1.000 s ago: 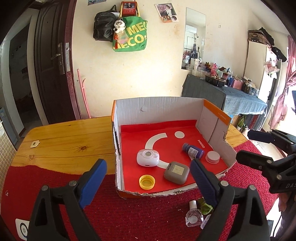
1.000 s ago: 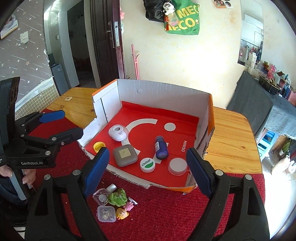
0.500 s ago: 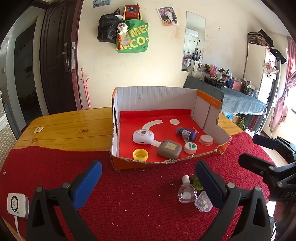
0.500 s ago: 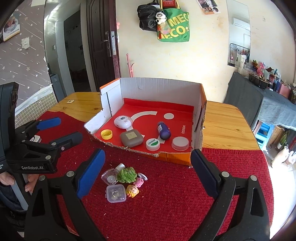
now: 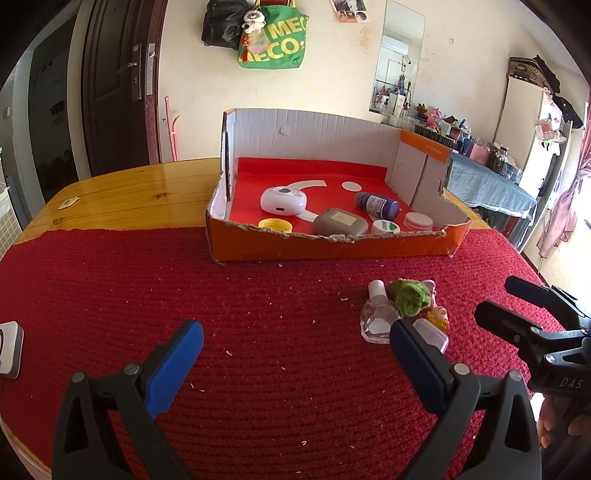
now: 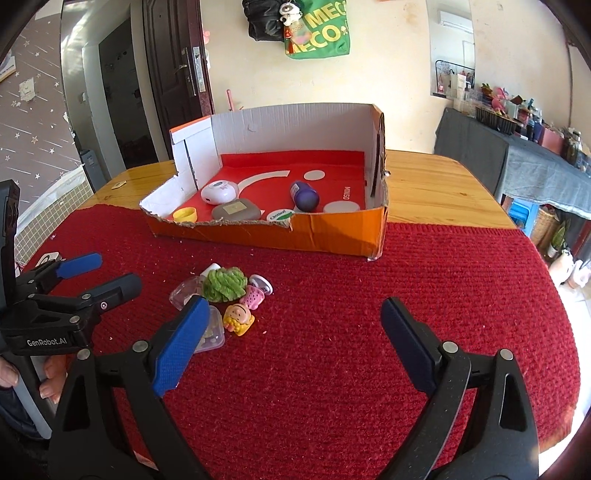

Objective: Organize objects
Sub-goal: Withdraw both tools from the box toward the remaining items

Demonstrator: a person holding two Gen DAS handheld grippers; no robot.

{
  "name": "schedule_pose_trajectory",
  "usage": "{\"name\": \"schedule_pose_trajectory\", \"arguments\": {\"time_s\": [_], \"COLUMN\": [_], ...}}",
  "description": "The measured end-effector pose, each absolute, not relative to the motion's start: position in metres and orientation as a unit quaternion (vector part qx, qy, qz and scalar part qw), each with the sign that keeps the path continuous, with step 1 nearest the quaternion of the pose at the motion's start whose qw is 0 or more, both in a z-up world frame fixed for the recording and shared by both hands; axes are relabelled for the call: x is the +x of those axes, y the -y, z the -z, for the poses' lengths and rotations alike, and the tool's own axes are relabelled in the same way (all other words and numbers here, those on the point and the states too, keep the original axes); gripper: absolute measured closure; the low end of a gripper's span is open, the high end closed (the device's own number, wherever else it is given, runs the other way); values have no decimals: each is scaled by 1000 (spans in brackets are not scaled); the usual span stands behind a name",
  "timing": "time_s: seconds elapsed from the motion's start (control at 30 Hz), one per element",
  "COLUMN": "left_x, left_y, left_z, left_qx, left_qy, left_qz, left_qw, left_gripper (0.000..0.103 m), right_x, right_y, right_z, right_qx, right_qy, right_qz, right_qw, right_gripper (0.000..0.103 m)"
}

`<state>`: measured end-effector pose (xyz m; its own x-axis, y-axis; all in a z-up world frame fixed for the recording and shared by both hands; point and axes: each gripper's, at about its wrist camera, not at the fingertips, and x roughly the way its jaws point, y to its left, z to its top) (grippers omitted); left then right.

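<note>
An open orange cardboard box with a red floor stands on the red mat. It holds a white round device, a grey case, a purple bottle, a yellow cap and small lidded jars. A loose pile lies in front: a clear bottle, a green knitted piece, a yellow figure, a pink toy and a clear box. My left gripper is open and empty, left of the pile. My right gripper is open and empty, right of the pile.
The red mat covers the near part of a wooden table. A white device lies at the mat's left edge. A dark door and hanging bags are behind. A cluttered side table stands at the right.
Both grippers have pulled back toward me and lower. The box now looks farther away and the pile on the mat sits between the two grippers.
</note>
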<state>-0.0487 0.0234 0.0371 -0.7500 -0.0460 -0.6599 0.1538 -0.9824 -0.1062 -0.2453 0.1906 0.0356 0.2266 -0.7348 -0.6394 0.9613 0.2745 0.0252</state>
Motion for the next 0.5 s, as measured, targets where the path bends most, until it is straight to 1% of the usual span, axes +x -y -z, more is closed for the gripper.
{"name": "schedule_pose_trajectory", "arguments": {"time_s": [0.33,0.5], "left_x": [-56,-65], "left_y": [-28,-31], "left_z": [-33,-30], "left_qx": [362,388], "left_qy": [-70,-70], "left_qz": [928,919], "left_qw": [46,15], "left_gripper": [0,0], "right_x": [-245,-242], "right_y": [-183,-177], "right_z": [-23,-19], "right_qx": [231,240], "right_qy": [-275,-282], "right_qz": [555,547], "right_qw": [751,751], "right_gripper": [8,8]}}
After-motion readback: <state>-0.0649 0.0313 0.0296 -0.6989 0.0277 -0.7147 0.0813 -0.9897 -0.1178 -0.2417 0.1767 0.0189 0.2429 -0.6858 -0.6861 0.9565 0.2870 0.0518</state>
